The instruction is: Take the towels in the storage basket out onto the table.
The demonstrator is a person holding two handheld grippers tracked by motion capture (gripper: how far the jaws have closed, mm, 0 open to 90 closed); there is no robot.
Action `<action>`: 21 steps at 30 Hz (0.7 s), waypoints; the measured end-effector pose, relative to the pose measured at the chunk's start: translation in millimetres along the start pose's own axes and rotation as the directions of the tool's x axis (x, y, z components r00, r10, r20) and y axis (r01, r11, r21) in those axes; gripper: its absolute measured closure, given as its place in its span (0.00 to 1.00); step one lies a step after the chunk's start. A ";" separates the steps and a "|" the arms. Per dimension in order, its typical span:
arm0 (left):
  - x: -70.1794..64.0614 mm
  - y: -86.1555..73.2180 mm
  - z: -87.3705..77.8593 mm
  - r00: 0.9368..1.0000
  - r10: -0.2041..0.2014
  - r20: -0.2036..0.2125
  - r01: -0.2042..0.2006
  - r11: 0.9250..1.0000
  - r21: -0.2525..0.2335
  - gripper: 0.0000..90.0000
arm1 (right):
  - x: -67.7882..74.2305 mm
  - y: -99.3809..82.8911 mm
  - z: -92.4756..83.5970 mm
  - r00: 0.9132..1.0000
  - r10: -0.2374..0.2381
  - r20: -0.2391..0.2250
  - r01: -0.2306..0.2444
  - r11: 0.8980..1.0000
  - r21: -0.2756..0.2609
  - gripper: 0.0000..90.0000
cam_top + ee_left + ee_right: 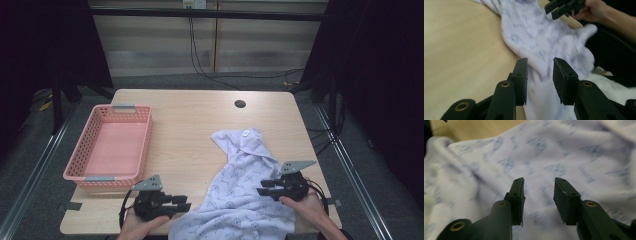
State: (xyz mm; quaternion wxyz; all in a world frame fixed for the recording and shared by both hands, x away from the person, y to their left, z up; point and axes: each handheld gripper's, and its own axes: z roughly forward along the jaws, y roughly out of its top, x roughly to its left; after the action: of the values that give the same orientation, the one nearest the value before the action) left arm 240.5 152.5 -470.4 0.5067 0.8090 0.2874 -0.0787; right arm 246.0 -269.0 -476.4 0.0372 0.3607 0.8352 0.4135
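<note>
So the cloth [240, 195] is a white one with a faint blue print, lying crumpled on the lower right part of the table [200, 125] in the high view. It starts as a narrow bunched bit with a small tag near the middle right of the frame, then fans out wider toward the bottom edge, where it hangs a little over the table's near side.

The left gripper [182, 203] sits at the bottom of the frame, left of centre, held in a hand [142, 225] and pointing right, with its tips right at the cloth's lower left edge. In the left gripper view its two black jaws stand apart with a clear gap, and the cloth [541, 45] runs under and beyond that gap. Nothing is pinched between the pads as far as I can see, and that shot is a bit blurry.

The right gripper [263, 191] is at the lower right, in the other hand [310, 207], pointing left over the cloth's right side. It also turns up at the top right of the left gripper view [554, 10]. In the right gripper view its jaws are spread too, hovering above the printed fabric [549, 157], gripping nothing. Whether the tips actually touch the fabric I can't tell.

Further out, a pink basket [142, 145] sits on the left side of the table, well apart from the cloth. There's a small dark round hole [240, 104] in the tabletop near the far edge, and some black cables [200, 60] trail on the floor beyond the table.
</note>
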 end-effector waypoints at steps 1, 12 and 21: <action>4.4 6.4 9.7 1.000 -0.010 -0.019 0.010 1.000 0.010 0.69 | -4.1 2.2 1.7 1.000 -0.002 0.020 0.002 1.000 -0.007 0.64; 22.0 40.6 101.7 0.996 0.058 -0.063 -0.049 0.990 0.130 0.59 | -22.4 4.6 31.2 0.999 0.002 0.042 -0.004 0.998 0.068 0.77; 22.1 28.6 93.4 0.998 0.053 -0.025 -0.047 0.983 0.175 0.98 | -10.0 4.6 37.0 0.999 -0.002 -0.039 0.006 0.996 0.092 0.97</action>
State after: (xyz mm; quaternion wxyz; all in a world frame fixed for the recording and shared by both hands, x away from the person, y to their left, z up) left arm 289.5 71.0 -501.7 0.4315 0.8582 0.2665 -0.0787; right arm 269.4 -248.9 -499.7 0.0049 0.3523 0.8546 0.3816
